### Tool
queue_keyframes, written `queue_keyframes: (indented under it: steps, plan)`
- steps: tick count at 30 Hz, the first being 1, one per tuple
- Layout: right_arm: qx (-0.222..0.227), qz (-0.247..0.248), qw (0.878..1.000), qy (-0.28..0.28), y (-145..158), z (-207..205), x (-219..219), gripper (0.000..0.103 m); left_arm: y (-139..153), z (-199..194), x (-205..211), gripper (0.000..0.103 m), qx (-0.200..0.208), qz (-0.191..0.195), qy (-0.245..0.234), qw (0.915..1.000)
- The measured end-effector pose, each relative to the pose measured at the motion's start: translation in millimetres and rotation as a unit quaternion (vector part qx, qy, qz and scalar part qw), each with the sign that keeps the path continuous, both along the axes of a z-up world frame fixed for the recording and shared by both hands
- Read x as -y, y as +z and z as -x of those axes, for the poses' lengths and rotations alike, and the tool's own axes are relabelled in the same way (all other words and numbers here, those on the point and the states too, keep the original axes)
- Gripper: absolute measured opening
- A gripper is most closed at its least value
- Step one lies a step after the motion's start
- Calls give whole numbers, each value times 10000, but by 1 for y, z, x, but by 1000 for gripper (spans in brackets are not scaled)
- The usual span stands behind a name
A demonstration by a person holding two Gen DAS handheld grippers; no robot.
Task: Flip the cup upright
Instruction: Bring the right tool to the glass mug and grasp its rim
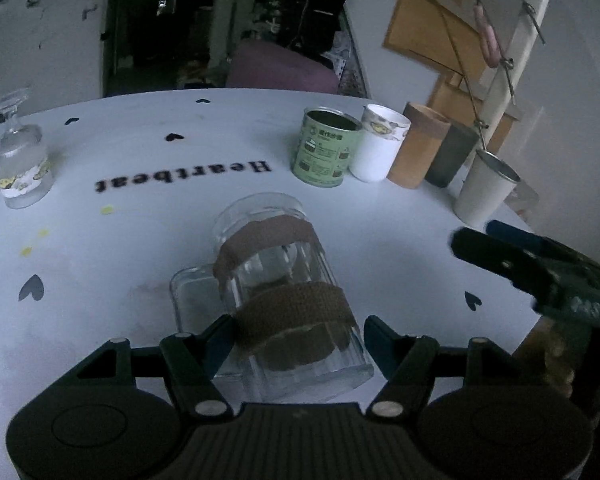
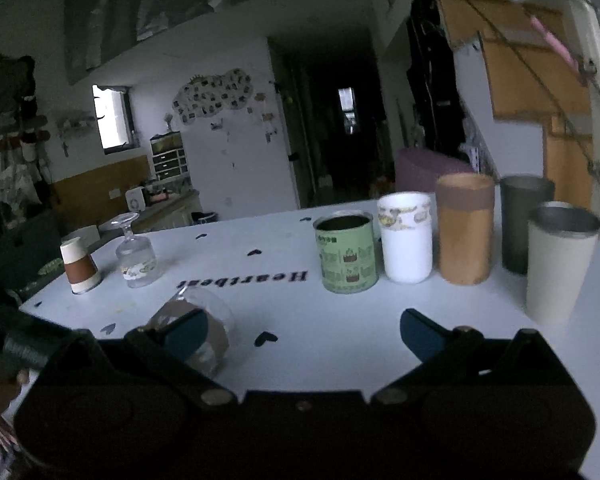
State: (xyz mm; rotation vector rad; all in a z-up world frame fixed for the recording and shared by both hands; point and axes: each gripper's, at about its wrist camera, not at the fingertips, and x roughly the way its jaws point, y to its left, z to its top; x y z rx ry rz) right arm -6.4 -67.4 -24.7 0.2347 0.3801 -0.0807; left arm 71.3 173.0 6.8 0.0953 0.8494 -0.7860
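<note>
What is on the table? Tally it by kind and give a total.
Glass vessels: 2, the mug on its side and the upturned goblet
Green tin: 1
Upturned paper cup: 1
Upright tumblers: 4, white, tan, dark grey, cream
Total: 8

Beyond the jaws stand five upright containers: one green tin (image 2: 347, 254) and four tumblers (image 2: 465, 229). One glass mug (image 1: 288, 292), one inverted goblet (image 2: 135, 254), one paper cup (image 2: 79, 266).

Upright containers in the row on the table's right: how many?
5: green tin, white cup, tan cup, dark grey cup, cream tumbler, left to right. None looks hidden.
</note>
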Motion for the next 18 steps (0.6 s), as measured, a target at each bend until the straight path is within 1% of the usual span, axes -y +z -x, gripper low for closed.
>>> queue_keyframes:
  steps: [1,3,5,9,12,15,18]
  plan:
    - [-71,-98,9999,33,-1,-4,1,103,0,1,-1,80,0,27,24,10000]
    - [-221,-305,9992,111,-4,-14,2,103,2,5,-5,86,83,85,146,9998]
    - [-359,-506,9979,206,-6,-26,2,103,4,12,-10,89,214,147,273,9993]
    - [-564,-1002,9924,443,-8,-50,1,103,4,24,-23,92,311,370,498,9976]
    - [-758,-1488,9839,638,-9,-73,1,103,1,32,-31,92,394,424,716,9958]
    - [-1039,-1944,9719,830,-15,-99,-2,103,-1,40,-36,92,516,518,882,9934]
    - [-1362,-2257,9604,908,-23,-122,-7,103,-4,44,-40,92,598,576,979,9917]
